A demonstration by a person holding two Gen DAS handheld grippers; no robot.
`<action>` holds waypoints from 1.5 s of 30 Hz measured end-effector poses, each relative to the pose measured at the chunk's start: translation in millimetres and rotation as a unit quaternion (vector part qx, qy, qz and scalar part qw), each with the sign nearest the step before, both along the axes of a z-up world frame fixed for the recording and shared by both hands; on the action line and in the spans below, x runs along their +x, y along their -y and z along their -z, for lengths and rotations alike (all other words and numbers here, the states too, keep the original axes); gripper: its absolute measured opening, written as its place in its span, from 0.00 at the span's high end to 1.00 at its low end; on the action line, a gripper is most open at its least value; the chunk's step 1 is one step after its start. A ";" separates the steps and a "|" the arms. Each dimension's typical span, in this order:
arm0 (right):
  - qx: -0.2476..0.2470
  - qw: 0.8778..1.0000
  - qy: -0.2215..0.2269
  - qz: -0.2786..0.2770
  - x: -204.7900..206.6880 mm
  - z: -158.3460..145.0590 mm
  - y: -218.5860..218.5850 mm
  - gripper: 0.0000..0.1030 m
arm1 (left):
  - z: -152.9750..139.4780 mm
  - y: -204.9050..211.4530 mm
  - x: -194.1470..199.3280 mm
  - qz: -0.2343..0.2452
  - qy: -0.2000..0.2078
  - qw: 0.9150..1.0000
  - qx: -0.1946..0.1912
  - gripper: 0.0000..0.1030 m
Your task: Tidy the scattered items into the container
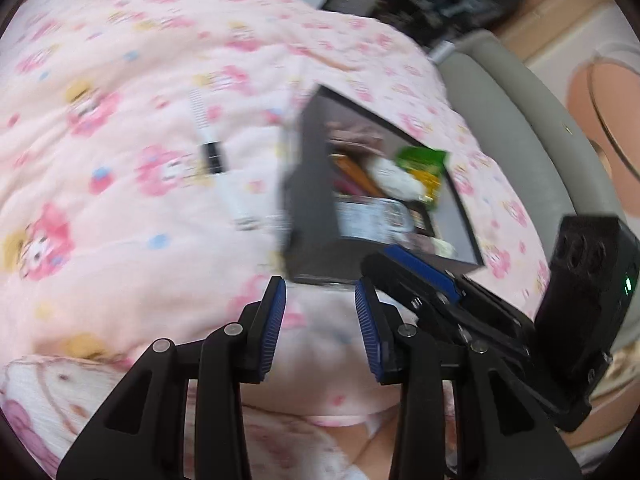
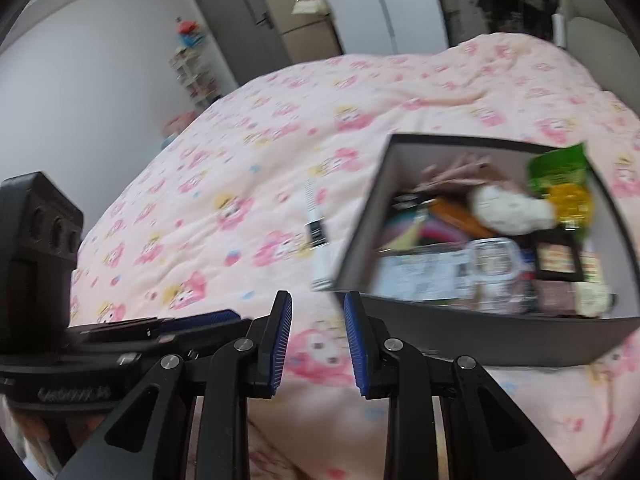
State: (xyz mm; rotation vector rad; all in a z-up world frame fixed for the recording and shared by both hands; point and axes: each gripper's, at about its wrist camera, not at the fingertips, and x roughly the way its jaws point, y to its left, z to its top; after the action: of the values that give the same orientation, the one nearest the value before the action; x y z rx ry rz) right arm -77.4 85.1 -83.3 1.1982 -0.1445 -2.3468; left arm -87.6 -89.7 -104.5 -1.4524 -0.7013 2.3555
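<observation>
A dark open box [image 2: 472, 332] sits on a bed covered by a pink cartoon-print quilt [image 2: 280, 152], and serves as the landmark. Inside it lie a green snack packet [image 2: 560, 168], a white plush toy [image 2: 512, 208], an orange item and printed packs, blurred. Just beside the box's left wall, on the quilt, lies a white watch with a dark face [image 2: 316, 232], still outside the container. The left tool [image 1: 320, 328] hangs near the box's front corner, blue pads apart at a moderate gap, nothing between them. The right tool [image 2: 318, 340] hovers before the box's front left corner, likewise partly open and empty
</observation>
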 end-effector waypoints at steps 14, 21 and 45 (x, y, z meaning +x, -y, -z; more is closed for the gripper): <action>0.070 0.992 0.093 -0.052 -95.1 57.7 110.3 0.78 | 52.3 98.9 -54.8 -0.139 0.066 0.987 0.038 0.54; 0.182 0.978 0.096 0.034 -133.7 98.4 119.8 0.73 | 57.6 95.2 -61.8 -0.141 0.064 0.988 0.008 0.54; -0.007 0.991 0.129 -0.033 -33.6 51.2 39.5 0.89 | 52.3 91.3 -53.0 -0.138 0.060 0.988 0.026 0.51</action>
State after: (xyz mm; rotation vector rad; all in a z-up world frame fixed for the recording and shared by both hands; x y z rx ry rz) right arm -111.0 45.6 -134.6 1.4728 -0.2058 -2.1237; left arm -140.6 -181.0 -156.7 -1.5741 -1.0483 2.4417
